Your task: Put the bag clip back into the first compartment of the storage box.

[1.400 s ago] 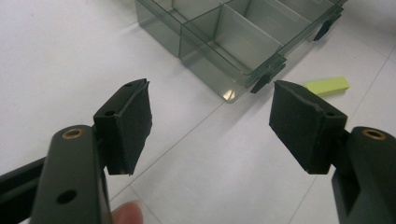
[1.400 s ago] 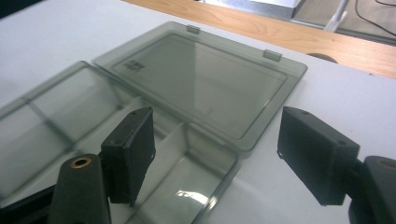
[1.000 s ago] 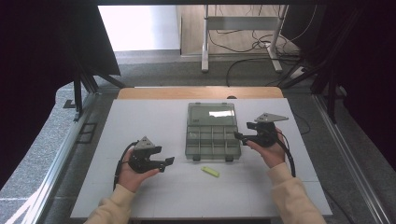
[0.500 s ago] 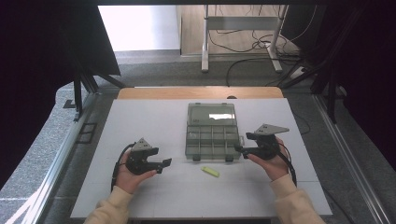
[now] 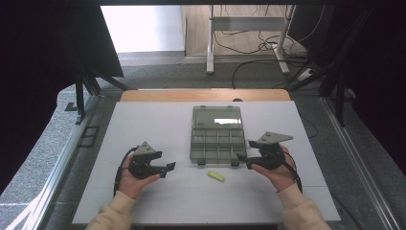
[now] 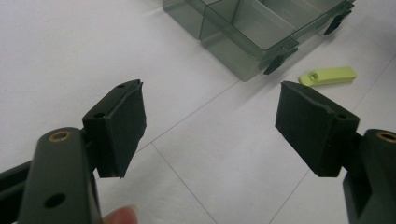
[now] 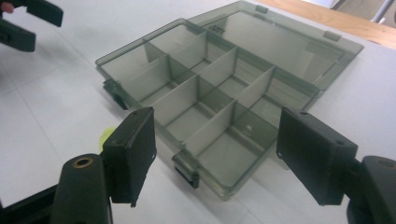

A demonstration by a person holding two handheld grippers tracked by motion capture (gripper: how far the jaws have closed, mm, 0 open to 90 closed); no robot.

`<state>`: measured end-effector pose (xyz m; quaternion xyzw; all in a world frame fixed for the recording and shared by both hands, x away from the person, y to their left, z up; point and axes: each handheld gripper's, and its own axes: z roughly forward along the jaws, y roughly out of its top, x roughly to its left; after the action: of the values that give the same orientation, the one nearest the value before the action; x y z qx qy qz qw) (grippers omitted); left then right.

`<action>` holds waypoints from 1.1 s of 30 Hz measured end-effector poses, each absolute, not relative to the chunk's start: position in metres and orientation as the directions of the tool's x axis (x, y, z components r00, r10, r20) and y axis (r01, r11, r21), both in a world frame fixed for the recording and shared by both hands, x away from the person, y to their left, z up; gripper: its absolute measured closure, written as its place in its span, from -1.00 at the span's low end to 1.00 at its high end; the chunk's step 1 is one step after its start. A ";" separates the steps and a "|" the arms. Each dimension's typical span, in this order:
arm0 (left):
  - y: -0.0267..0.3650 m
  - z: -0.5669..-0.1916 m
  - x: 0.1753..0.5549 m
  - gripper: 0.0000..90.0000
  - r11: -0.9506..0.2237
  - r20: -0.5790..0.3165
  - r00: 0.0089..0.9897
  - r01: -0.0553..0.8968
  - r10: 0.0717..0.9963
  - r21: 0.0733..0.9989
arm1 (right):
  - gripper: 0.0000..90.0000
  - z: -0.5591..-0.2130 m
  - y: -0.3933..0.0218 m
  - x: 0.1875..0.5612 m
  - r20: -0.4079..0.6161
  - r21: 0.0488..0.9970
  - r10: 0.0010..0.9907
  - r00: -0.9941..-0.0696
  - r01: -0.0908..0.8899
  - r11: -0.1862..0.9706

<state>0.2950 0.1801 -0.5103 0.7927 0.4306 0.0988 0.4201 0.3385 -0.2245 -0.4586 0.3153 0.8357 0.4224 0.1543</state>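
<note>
A smoky transparent compartment box [image 5: 216, 139] lies open at the middle of the white table [image 5: 153, 120], its lid flat behind it and its latches toward me. A small yellow-green piece [image 5: 215, 176] lies just in front of it. My left gripper [image 5: 168, 166] rests low at the left, open and empty, pointing right toward the piece [image 6: 328, 75]. My right gripper [image 5: 242, 160] is open and empty at the box's front right corner. Along its jaws [image 7: 215, 135] I look into the empty compartments [image 7: 219, 112]. The yellow-green piece [image 7: 106, 135] peeks out behind its left pad.
A wooden strip [image 5: 206, 95] edges the table's far side. Beyond it stand a metal frame [image 5: 249, 28] and floor cables [image 5: 268, 62]. Black curtains hang at both sides. The left gripper [image 7: 32, 18] shows far off in the right gripper view.
My right gripper has slid back toward me along the box's right side, down to its front right corner. The left gripper has stayed put.
</note>
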 end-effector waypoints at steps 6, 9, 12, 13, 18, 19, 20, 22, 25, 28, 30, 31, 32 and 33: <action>0.180 -0.511 0.295 -0.44 -0.278 -0.203 0.611 0.599 0.765 0.751 | -0.34 -0.458 -0.215 0.328 -0.007 0.803 0.628 -0.778 0.370 0.468; 0.180 -0.511 0.295 -0.44 -0.282 -0.201 0.613 0.598 0.764 0.750 | -0.34 -0.459 -0.210 0.324 -0.004 0.795 0.616 -0.788 0.371 0.479; 0.180 -0.511 0.295 -0.44 -0.279 -0.202 0.611 0.599 0.765 0.751 | -0.34 -0.462 -0.204 0.321 0.000 0.786 0.605 -0.796 0.374 0.493; 0.180 -0.511 0.295 -0.44 -0.280 -0.203 0.611 0.599 0.765 0.751 | -0.34 -0.463 -0.203 0.320 0.002 0.781 0.601 -0.799 0.376 0.498; 0.180 -0.511 0.296 -0.44 -0.285 -0.201 0.616 0.597 0.762 0.750 | -0.33 -0.467 -0.192 0.314 0.011 0.766 0.573 -0.819 0.375 0.522; 0.179 -0.511 0.296 -0.44 -0.283 -0.203 0.614 0.599 0.763 0.749 | -0.33 -0.466 -0.191 0.313 0.014 0.764 0.568 -0.823 0.375 0.525; 0.179 -0.511 0.296 -0.44 -0.285 -0.200 0.614 0.598 0.763 0.749 | -0.33 -0.466 -0.189 0.313 0.015 0.761 0.562 -0.827 0.374 0.530; 0.179 -0.511 0.296 -0.44 -0.282 -0.201 0.612 0.598 0.765 0.750 | -0.33 -0.467 -0.187 0.312 0.019 0.755 0.549 -0.836 0.372 0.540; 0.179 -0.511 0.295 -0.44 -0.284 -0.198 0.612 0.598 0.765 0.750 | -0.33 -0.471 -0.181 0.310 0.011 0.740 0.533 -0.846 0.365 0.565; 0.178 -0.512 0.296 -0.44 -0.286 -0.195 0.612 0.597 0.766 0.749 | -0.33 -0.473 -0.176 0.309 0.004 0.732 0.520 -0.854 0.357 0.580; 0.178 -0.512 0.295 -0.44 -0.287 -0.193 0.612 0.596 0.767 0.750 | -0.33 -0.475 -0.172 0.307 0.002 0.726 0.512 -0.859 0.353 0.590; 0.178 -0.511 0.295 -0.44 -0.288 -0.191 0.613 0.594 0.766 0.751 | -0.32 -0.476 -0.170 0.306 0.003 0.723 0.509 -0.861 0.353 0.594; 0.178 -0.511 0.295 -0.44 -0.287 -0.191 0.613 0.594 0.767 0.752 | -0.32 -0.478 -0.168 0.306 -0.001 0.719 0.499 -0.867 0.346 0.603; 0.178 -0.511 0.295 -0.44 -0.288 -0.190 0.613 0.593 0.767 0.752 | -0.32 -0.478 -0.167 0.305 -0.001 0.714 0.497 -0.868 0.347 0.608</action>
<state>0.2950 0.1781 -0.5113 0.7955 0.4273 0.1043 0.4167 0.3053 -0.1669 -0.4784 0.2368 0.8912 0.3738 0.1001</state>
